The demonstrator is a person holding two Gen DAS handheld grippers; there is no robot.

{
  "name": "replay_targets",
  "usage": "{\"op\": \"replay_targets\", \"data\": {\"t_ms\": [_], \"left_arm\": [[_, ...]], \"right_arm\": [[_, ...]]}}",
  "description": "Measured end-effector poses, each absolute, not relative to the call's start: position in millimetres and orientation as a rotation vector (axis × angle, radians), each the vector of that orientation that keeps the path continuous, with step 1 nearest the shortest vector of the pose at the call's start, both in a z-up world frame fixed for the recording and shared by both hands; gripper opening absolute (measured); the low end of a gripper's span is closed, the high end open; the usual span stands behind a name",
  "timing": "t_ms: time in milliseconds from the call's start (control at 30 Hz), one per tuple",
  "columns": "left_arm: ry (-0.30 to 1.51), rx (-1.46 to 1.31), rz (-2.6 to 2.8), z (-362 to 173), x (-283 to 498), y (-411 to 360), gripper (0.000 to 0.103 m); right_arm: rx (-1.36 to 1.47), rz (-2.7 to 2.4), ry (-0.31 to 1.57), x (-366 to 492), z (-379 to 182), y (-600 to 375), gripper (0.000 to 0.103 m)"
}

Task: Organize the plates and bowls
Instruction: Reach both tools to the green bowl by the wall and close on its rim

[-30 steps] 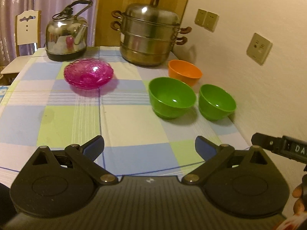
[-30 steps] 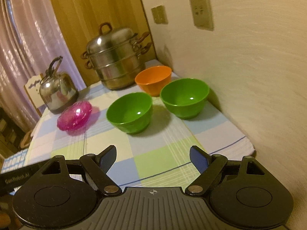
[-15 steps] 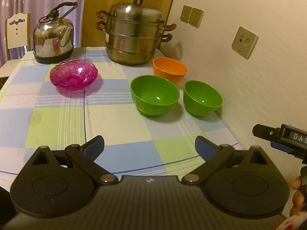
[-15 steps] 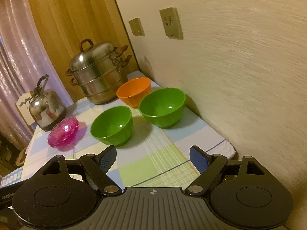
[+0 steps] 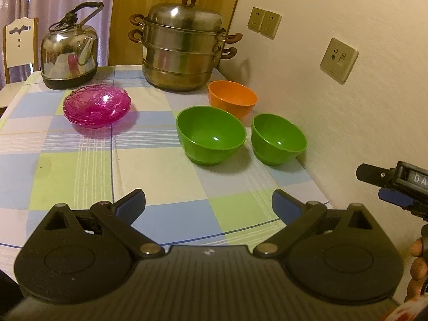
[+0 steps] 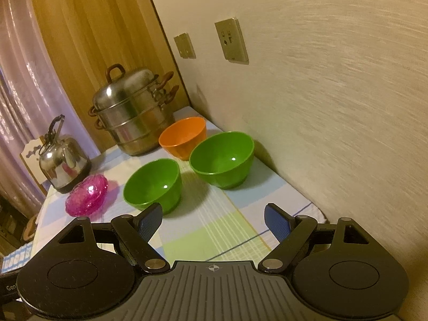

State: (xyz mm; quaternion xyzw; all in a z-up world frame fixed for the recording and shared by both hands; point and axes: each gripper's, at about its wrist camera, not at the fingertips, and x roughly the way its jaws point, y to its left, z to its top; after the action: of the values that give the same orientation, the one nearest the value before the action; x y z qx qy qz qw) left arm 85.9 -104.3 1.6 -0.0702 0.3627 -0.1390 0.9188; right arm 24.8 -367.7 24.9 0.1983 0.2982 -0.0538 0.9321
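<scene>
Two green bowls stand side by side on the checked tablecloth (image 5: 80, 176): a larger one (image 5: 210, 135) (image 6: 153, 183) and a smaller one (image 5: 278, 139) (image 6: 222, 159) by the wall. An orange bowl (image 5: 232, 98) (image 6: 183, 137) sits behind them. Pink glass plates (image 5: 97, 104) (image 6: 87, 194) lie stacked to the left. My left gripper (image 5: 208, 206) hovers open over the table's near edge, nothing between its fingers. My right gripper (image 6: 213, 220) is open too, short of the green bowls; its tip (image 5: 396, 187) shows at the right of the left wrist view.
A steel steamer pot (image 5: 182, 48) (image 6: 133, 117) and a kettle (image 5: 69, 53) (image 6: 62, 157) stand at the back of the table. The wall (image 6: 334, 107) with sockets (image 5: 339, 60) runs close along the right side. A chair back (image 5: 18, 42) stands far left.
Both views have shifted a little: the right gripper drew back and rolled, so the bowls sit farther off and more to the left. Both grippers stay open.
</scene>
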Motion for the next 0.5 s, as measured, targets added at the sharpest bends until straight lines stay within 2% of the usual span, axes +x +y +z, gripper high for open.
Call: {"op": "replay_targets", "data": {"t_ms": [500], "left_arm": [[0.744,-0.118,-0.383,-7.7,141.0,-138.8,0.099]], "right_arm": [[0.439,-0.177,0.626,55.9,3.7,-397.1,0.083]]}}
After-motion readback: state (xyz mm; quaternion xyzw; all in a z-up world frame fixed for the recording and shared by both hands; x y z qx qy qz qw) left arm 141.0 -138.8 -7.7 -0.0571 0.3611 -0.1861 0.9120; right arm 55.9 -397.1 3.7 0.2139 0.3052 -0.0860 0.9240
